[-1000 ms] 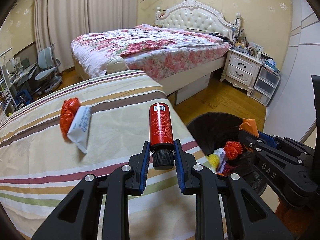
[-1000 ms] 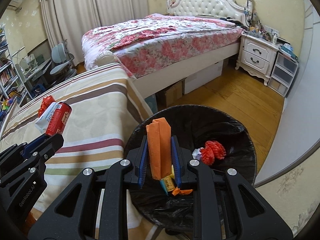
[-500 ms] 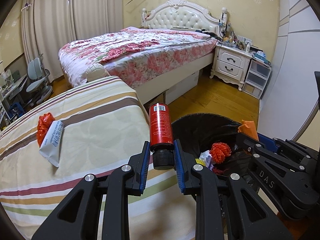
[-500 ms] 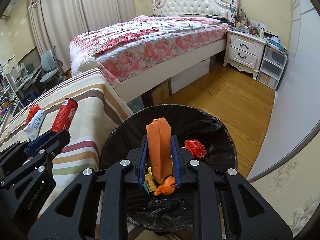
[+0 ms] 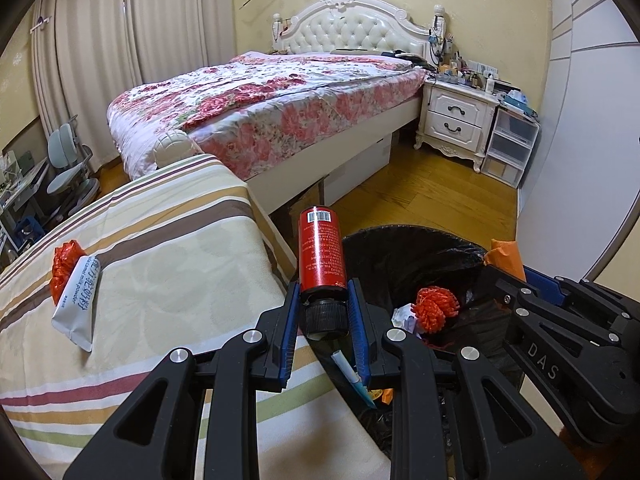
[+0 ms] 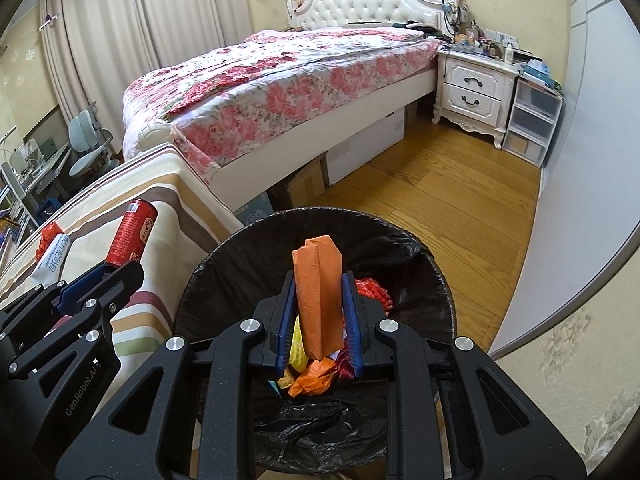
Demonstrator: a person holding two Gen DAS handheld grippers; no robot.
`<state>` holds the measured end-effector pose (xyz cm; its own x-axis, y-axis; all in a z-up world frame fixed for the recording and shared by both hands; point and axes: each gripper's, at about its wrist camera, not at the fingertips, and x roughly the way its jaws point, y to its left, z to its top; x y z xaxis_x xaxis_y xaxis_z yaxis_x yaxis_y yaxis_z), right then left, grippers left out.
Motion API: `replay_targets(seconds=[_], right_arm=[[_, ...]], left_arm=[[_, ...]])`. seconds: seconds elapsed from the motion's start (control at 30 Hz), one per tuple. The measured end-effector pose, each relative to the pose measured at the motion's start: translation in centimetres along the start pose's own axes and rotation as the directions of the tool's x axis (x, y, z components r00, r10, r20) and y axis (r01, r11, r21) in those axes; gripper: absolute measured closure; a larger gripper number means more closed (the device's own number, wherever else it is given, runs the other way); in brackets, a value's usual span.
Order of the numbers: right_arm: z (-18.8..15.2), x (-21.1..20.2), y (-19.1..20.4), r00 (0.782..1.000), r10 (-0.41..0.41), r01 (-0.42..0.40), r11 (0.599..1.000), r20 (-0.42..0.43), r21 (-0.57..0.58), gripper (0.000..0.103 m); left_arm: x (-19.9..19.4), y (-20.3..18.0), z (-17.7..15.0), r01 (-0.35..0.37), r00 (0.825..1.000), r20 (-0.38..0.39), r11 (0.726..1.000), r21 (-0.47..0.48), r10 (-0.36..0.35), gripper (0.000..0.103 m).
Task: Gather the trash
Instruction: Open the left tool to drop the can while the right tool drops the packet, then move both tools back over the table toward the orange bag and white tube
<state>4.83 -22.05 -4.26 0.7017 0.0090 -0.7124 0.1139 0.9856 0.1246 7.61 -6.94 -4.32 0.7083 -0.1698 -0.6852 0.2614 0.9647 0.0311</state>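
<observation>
My left gripper [image 5: 323, 322] is shut on a red bottle [image 5: 321, 255] with a black cap, held at the striped table's right edge beside the black-lined trash bin [image 5: 404, 245]. My right gripper [image 6: 318, 326] is shut on a folded orange packet [image 6: 319, 294] held upright over the bin [image 6: 248, 248]. The bin holds a red mesh ball [image 5: 434, 308], crumpled paper and other wrappers. A white tube [image 5: 76, 312] and a red crumpled wrapper [image 5: 63, 266] lie on the striped tablecloth [image 5: 168, 264] at the left. The red bottle also shows in the right wrist view [image 6: 132, 232].
A floral bed [image 5: 272, 108] stands behind the table. A white nightstand [image 5: 456, 120] and clear drawers [image 5: 508, 148] stand at the far right wall. Wooden floor [image 6: 440, 208] lies beyond the bin. Desk chairs [image 5: 68, 168] are at the far left.
Both grippers have moved right toward the bin. The red bottle has gone from over the table to its right edge beside the bin. The orange packet now sits above the bin's middle.
</observation>
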Motion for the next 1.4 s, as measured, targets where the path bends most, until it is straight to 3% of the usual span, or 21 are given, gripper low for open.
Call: replay_targets(seconds=[0.33,0.43,0.53,0.8,1.03,1.4], right_arm=[[0.0,0.4,-0.9,1.0,-0.012,0.012,1.0,-0.003,0.021,0.08],[-0.1,0.5,-1.2,1.0,-0.019,0.019,0.999,-0.002,0.036,0.071],[-0.2,0.4,-1.4,1.0,-0.028,0.028,0.999,0.0,0.042,0.066],[-0.2,0.2,-1.2,0.999,-0.042,0.042,0.998,0.005,0.043,0.056],[-0.1,0.0,0.3,1.0,-0.03,0.029,0.999,0.008,0.022,0.044],[0.1,-0.2,6.2,0.998,0.06,-0.06,0.996,-0.006,-0.06,0.038]], left_arm=[[0.7,-0.9,0.1,0.012,1.0,-0.018,1.0,0.016,-0.012,0.078],[0.8,-1.1,0.0,0.006,1.0,-0.02,1.0,0.02,-0.006,0.077],[0.8,-1.0,-0.1,0.005,1.0,-0.022,1.0,0.014,-0.005,0.063],[-0.1,0.1,-0.3,-0.01,1.0,-0.009,1.0,-0.011,0.01,0.045],[-1.5,2.9,-0.7,-0.056,0.998,0.004,0.997,-0.057,0.056,0.035],[-4.4,9.5,-3.3,-0.171,0.985,-0.017,0.975,-0.143,0.171,0.034]])
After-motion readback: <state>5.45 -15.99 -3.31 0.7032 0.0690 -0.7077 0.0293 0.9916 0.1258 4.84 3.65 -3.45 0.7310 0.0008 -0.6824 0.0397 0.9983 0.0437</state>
